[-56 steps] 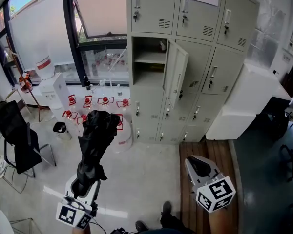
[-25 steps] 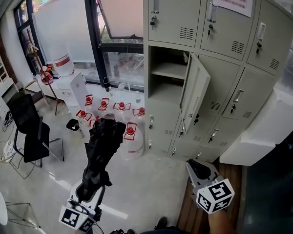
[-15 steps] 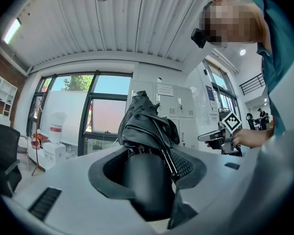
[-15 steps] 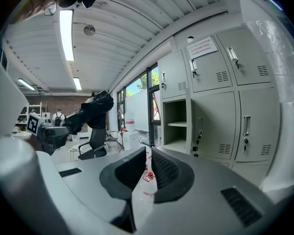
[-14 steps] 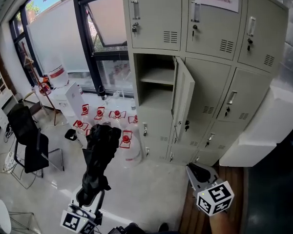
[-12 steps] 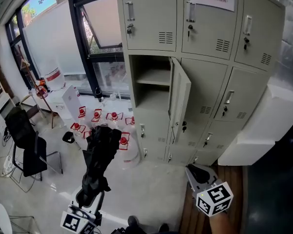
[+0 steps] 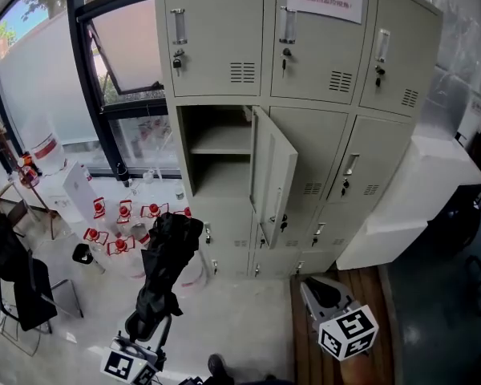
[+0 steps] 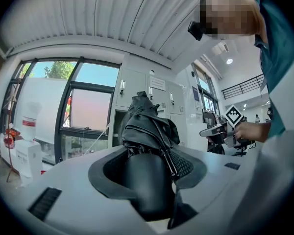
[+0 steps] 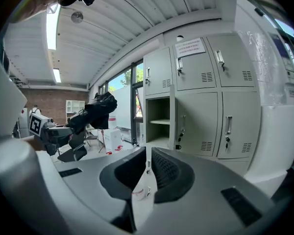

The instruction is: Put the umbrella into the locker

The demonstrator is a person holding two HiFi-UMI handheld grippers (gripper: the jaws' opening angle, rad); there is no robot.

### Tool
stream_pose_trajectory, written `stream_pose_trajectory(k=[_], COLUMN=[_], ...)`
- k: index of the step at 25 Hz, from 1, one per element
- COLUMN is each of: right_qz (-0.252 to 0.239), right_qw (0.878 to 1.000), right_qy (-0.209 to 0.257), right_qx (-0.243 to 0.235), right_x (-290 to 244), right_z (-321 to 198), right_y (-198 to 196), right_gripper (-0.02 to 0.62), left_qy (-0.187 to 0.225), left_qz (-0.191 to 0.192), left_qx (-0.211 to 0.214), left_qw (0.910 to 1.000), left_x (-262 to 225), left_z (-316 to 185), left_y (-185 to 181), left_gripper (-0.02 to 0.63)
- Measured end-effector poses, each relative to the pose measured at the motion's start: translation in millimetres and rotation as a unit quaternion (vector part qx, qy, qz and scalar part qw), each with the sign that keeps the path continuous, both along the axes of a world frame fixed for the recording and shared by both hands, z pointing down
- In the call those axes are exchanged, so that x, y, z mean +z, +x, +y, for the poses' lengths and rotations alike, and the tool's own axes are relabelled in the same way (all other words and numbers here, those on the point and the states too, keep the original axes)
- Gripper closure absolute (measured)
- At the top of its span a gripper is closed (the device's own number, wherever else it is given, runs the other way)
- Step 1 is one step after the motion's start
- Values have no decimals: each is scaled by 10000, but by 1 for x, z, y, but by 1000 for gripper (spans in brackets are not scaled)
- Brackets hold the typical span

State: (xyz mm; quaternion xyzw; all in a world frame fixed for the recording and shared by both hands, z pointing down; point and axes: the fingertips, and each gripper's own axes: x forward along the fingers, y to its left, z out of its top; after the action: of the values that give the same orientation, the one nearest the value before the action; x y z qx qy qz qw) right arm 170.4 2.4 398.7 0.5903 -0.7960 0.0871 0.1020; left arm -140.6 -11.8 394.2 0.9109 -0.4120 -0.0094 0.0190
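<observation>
A folded black umbrella stands upright from my left gripper, which is shut on its handle at the lower left of the head view. In the left gripper view the umbrella fills the space between the jaws of that gripper. The grey locker bank has one open compartment with a shelf, its door swung out to the right. The umbrella top is below and left of that opening, apart from it. My right gripper hangs low at the right, jaws together on nothing.
Red-capped water jugs stand on the floor by the window, left of the lockers. A black chair is at the far left. A white cabinet juts out right of the lockers, above a wooden floor strip.
The lockers have come nearer and shifted toward the middle of the head view. Both grippers moved toward them. The umbrella stays upright in the left gripper.
</observation>
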Motion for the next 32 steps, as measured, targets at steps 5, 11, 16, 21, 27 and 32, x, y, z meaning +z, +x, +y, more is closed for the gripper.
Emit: stream_pose_trajectory(k=[5,11,16,21,27,32], right_qz=[13,-3,-42,-59,-85,-66], right_qw=[9994,9974,9958,9940,9929,9915], right_qy=[12,-89,-122,-155,-189,-146], right_qx=[334,715,910,1079,1171,1290], right_x=[-5,1,4,8,11,7], right_z=[-20,-32,-38,-42,-52,-66], right_y=[-11,-8,-8,-1,-6,-17], right_gripper=[549,549,549,549,549,549], left_qy=[-43,-140,-170,-178,-196,-194], left_qz=[33,75,31,60,67,54], left_qx=[343,662,878,975,1067,1154], left_qw=[9994,9977,9960,9951,9941,9931], left_x=[1,5,6,5,4,4], left_z=[-43,-82,-100,-114,-128,-144], left_y=[-6,-1,4,10,7,-6], left_gripper=[383,383,383,383,383,383])
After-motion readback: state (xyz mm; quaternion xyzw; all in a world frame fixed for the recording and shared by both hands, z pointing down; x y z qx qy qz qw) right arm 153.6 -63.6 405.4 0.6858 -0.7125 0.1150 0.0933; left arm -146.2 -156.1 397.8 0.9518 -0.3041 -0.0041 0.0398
